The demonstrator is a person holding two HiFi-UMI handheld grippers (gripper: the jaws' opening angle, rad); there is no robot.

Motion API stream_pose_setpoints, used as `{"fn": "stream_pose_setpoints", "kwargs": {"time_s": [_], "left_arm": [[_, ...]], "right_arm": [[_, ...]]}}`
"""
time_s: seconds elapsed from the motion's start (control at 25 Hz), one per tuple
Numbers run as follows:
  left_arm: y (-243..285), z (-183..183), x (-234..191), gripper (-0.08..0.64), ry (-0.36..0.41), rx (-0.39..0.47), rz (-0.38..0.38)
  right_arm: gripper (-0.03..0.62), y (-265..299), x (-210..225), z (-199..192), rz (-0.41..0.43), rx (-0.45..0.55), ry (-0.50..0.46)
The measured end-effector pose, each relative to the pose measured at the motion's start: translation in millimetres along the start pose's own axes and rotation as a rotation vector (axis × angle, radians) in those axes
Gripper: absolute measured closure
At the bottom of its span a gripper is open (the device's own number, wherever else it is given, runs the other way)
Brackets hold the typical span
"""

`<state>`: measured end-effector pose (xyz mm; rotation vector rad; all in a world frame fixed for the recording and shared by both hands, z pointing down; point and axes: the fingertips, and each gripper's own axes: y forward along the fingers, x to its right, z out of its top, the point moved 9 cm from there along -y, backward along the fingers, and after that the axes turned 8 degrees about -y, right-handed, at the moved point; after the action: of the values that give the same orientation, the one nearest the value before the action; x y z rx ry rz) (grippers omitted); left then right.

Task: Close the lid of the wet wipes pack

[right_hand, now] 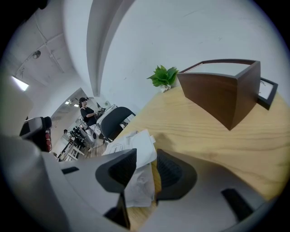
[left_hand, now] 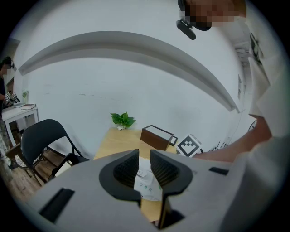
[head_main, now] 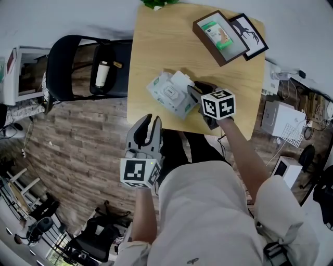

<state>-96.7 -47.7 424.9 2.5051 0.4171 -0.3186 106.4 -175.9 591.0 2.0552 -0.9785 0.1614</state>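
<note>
The white wet wipes pack lies in the middle of the wooden table, its lid flap raised at the far side. My right gripper sits at the pack's right end. In the right gripper view its jaws straddle the pack's white edge, a strip of table showing beside the right pad, so it is open. My left gripper hovers off the table's near edge, apart from the pack. It is open with a narrow gap, and the pack shows beyond it.
A brown box and a framed picture stand at the table's far right, a small plant at the far edge. A black chair stands left of the table. The box looms close in the right gripper view.
</note>
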Motion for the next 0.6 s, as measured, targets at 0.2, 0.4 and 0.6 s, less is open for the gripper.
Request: {"fn": "stream_pose_setpoints", "kwargs": {"time_s": [0.2, 0.4, 0.6], "left_arm": [[-4, 2, 1, 0.486, 0.013, 0.007, -0.004], [-6, 8, 3, 0.486, 0.04, 0.014, -0.007], [-7, 13, 4, 0.486, 0.048, 0.026, -0.015]], "right_arm": [[0.469, -5, -3, 2, -0.007, 0.005, -0.012], [0.482, -10, -7, 4, -0.01, 0.004, -0.033], [0.488, -14, -13, 5, -0.011, -0.003, -0.07]]}}
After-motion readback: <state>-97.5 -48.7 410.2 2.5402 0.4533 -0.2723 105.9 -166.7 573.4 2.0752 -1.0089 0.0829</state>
